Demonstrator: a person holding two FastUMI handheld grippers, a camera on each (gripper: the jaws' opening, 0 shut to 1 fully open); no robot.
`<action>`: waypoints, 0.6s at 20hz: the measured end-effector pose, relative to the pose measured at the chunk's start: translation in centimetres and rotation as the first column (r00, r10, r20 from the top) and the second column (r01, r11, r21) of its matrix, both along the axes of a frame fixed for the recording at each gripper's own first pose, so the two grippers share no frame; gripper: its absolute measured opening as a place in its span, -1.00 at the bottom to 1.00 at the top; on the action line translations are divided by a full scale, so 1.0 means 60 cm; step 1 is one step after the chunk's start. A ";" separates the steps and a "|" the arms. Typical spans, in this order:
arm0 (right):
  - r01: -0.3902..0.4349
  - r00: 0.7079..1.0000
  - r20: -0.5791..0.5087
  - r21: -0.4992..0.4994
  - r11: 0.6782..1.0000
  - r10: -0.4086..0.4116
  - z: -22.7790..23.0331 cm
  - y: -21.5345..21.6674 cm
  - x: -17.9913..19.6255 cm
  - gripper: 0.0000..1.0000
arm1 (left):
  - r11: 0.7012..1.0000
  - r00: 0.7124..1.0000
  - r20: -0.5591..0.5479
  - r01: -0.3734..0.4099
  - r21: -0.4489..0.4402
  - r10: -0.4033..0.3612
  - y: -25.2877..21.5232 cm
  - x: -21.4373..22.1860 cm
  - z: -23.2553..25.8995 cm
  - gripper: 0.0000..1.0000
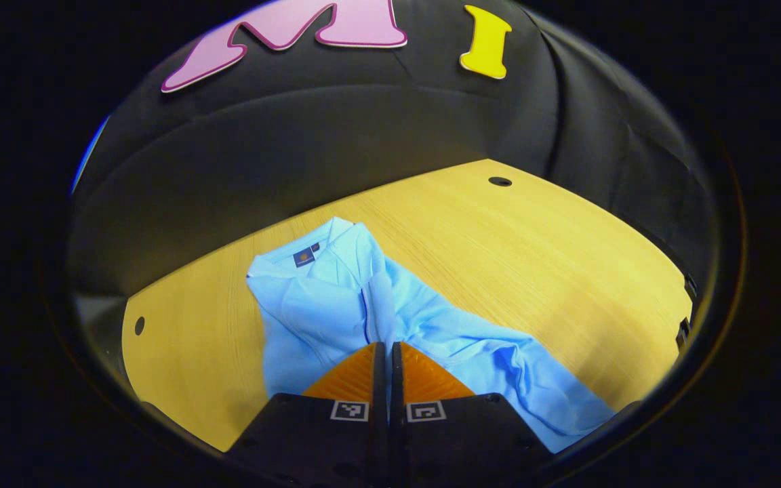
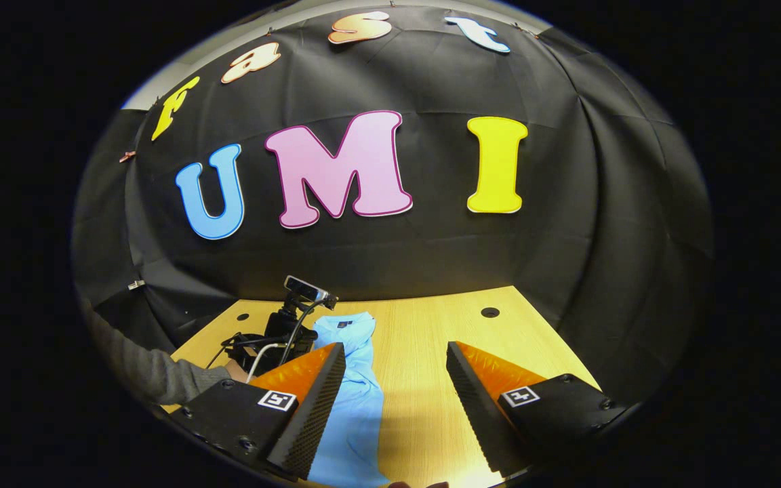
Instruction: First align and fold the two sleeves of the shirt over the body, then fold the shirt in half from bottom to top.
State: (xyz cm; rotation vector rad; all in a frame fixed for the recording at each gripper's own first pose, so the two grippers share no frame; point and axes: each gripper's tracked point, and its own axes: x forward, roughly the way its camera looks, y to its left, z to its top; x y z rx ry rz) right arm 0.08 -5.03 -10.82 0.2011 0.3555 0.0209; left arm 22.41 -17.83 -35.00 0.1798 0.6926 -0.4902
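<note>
A light blue shirt (image 1: 309,312) lies crumpled on the wooden table (image 1: 533,237), its collar and dark label at the far left and its body trailing toward the near right. My left gripper (image 1: 387,346) is shut, its tips meeting on a raised fold of fabric in the middle of the shirt. In the right gripper view the shirt (image 2: 356,407) runs as a narrow strip from the far table down under my left finger. My right gripper (image 2: 396,359) hangs open above the table, with nothing between its fingers. The left gripper (image 2: 295,318) shows farther off, over the shirt's far end.
A person's grey sleeve (image 2: 146,373) reaches in from the left toward the left gripper, cables trailing from it. The table (image 2: 424,325) has round cable holes (image 1: 499,181) (image 2: 490,312) near its far corners. The black cloth wall rises close behind it.
</note>
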 end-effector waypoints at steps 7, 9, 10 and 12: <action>0.003 1.000 -0.008 0.013 1.000 -0.002 -0.003 -0.002 -0.001 0.87 | 1.000 0.997 -0.073 0.023 -0.013 -0.024 -0.010 -0.013 -0.025 -0.84; 0.003 1.000 -0.006 0.010 1.000 -0.003 -0.001 -0.002 -0.001 0.87 | 1.000 0.997 -0.072 0.018 -0.008 -0.019 -0.012 -0.012 -0.031 -0.48; 0.003 1.000 -0.005 0.010 1.000 -0.003 -0.002 -0.002 -0.002 0.87 | 1.000 0.997 -0.069 0.018 -0.001 -0.018 -0.012 -0.014 -0.030 -0.21; 0.006 1.000 -0.007 0.011 1.000 -0.005 -0.002 -0.003 -0.002 0.87 | 1.000 0.998 -0.060 0.021 0.017 -0.020 -0.012 -0.015 -0.036 0.20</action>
